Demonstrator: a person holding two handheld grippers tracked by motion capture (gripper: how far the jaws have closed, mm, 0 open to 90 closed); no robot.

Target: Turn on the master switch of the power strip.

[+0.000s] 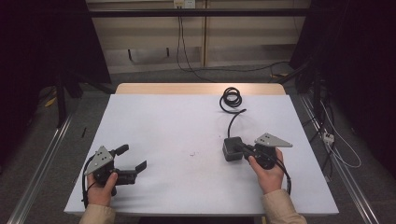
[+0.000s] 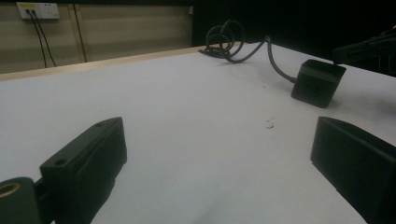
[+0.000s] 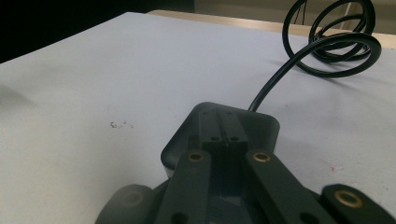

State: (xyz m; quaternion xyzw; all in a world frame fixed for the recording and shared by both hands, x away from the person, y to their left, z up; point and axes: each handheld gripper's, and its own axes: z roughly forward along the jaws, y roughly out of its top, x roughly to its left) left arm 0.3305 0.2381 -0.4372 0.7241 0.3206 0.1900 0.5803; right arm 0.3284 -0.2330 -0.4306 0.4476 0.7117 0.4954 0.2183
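While our right tool (image 1: 241,150) sits at the lower right of the high view, its jaws lie drawn together over the top of a dark power adapter (image 1: 231,148); in the right gripper view they meet on the block's upper face, and we cannot tell whether they pinch anything. The adapter (image 3: 224,128) rests flat on the white desk (image 1: 177,121), right of centre in the high view. Its cable (image 1: 232,122) leaves the far side and runs toward the top of the frame, so its long line points away from us, ending in a coiled bundle (image 1: 230,98) near the desk's far edge. In the right gripper view the coil (image 3: 337,39) fills the upper right.

Our left tool (image 1: 132,158) rests at the lower left of the high view, well apart from the adapter, jaws spread wide with nothing between them. In the left gripper view the adapter (image 2: 318,82) stands at the right, cable curving to the upper middle. Bare desk lies between the two tools, marked by a small dark smudge (image 1: 191,153). A wooden strip (image 1: 196,88) borders the far edge.
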